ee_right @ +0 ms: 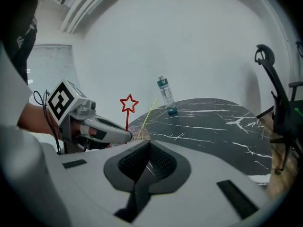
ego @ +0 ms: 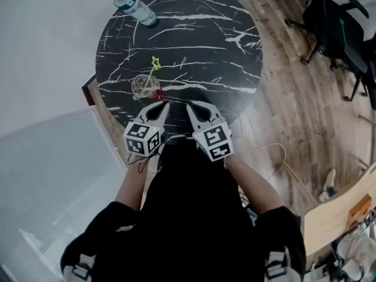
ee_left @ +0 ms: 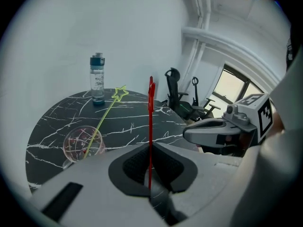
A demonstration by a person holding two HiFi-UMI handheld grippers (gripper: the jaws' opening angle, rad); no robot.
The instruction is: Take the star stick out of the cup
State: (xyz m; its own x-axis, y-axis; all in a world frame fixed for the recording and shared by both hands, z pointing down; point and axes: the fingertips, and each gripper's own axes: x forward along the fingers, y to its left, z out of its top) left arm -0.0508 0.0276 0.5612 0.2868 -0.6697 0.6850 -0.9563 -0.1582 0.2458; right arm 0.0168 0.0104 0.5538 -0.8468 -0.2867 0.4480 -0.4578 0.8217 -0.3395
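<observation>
A clear cup [ego: 144,87] [ee_left: 84,143] stands near the front left of the round black marble table [ego: 200,46]. A yellow-green star stick [ego: 154,66] [ee_left: 106,115] [ee_right: 149,109] leans in it. My left gripper [ego: 164,106] [ee_left: 150,145] is just right of the cup, above the table's front edge. It is shut on a red star stick [ee_left: 151,122] [ee_right: 128,104], which it holds upright, outside the cup. My right gripper [ego: 191,107] [ee_right: 147,143] hovers close beside the left one, shut with nothing in it.
A water bottle [ego: 135,7] [ee_left: 97,85] [ee_right: 166,96] stands at the table's far left edge. A black office chair [ego: 341,28] [ee_left: 177,96] is on the wooden floor to the right. A wooden seat [ego: 338,216] and a cable [ego: 276,151] lie at lower right.
</observation>
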